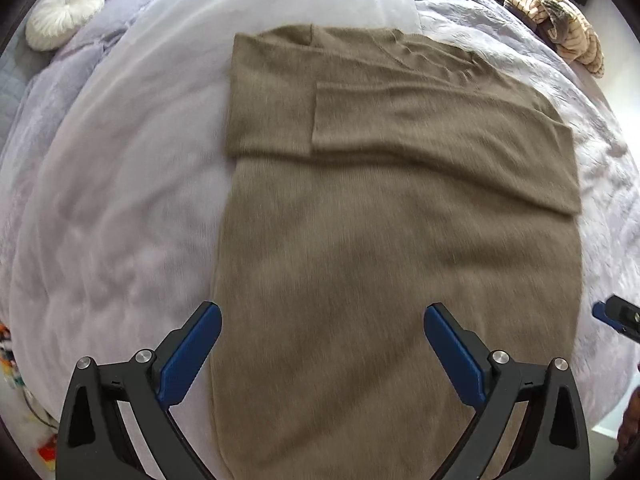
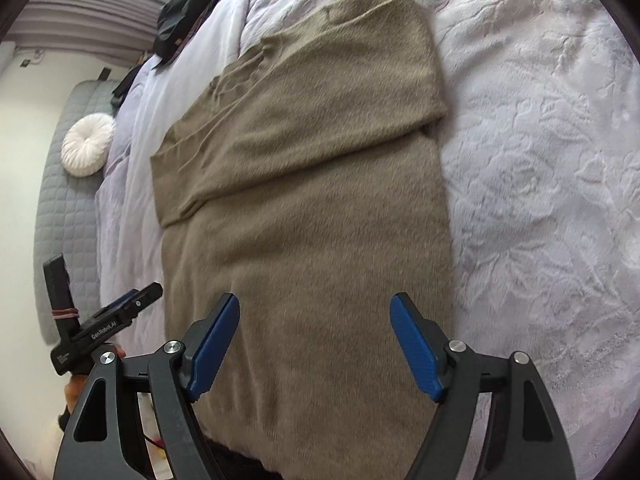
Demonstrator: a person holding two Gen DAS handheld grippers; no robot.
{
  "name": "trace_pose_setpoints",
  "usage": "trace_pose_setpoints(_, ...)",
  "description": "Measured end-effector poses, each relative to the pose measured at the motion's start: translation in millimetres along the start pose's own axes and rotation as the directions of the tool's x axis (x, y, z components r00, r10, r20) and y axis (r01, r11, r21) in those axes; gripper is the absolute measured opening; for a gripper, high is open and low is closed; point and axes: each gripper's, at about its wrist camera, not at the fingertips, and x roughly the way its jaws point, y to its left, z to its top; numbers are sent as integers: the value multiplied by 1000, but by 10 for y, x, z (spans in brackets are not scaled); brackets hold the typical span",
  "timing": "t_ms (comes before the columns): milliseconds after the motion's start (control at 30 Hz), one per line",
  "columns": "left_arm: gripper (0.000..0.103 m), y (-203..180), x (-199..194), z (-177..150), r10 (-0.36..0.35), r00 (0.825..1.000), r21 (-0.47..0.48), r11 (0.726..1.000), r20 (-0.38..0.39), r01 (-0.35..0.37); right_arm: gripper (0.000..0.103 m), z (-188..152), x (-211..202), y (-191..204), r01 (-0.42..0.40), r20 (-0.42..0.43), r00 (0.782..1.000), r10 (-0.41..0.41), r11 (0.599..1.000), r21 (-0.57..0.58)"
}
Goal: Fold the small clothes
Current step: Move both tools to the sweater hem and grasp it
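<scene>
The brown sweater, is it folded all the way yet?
Not yet. Both sleeves already lie folded across the chest of the brown sweater, so it forms a long strip on the lilac bedspread. The left gripper and right gripper hang open above its lower end, holding nothing. The bottom probably still needs folding up.

text: "GenRobot.AI" | on: left claw (image 2: 138, 303) body, white lettering | smaller print beside it: unreadable

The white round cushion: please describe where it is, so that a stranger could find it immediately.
Start from the brown sweater lying flat on the lilac bed cover. Look beyond the cover's far left edge, to the grey quilted pad. The white round cushion rests there, the only pleated disc with a dimpled centre.
</scene>
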Motion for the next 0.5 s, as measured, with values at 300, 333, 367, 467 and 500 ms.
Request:
trace_pose_setpoints(300,101,546,-36,-937,-33,995,-110,994,-92,23,80,-520,59,-237,-71,-97,992,75,996,45)
trace_pose_setpoints(333,101,587,-32,-995,-49,994,-114,993,-94,38,80,-612,66,-278,-73,-103,992,79,995,60)
trace_pose_setpoints(367,101,649,-13,-1085,-80,992,-120,990,-101,67,80,-686,69,-319,-74,-106,991,82,994,76)
trace_pose_setpoints(467,101,767,73,-1276,-159,978,-116,983,-134,144,80,-969,73,-471,-84,-111,989,101,986,146)
trace_pose_setpoints(500,101,785,110,-1334,-184,972,-109,980,-145,169,80,-1087,88,-516,-94,-112,987,115,980,177)
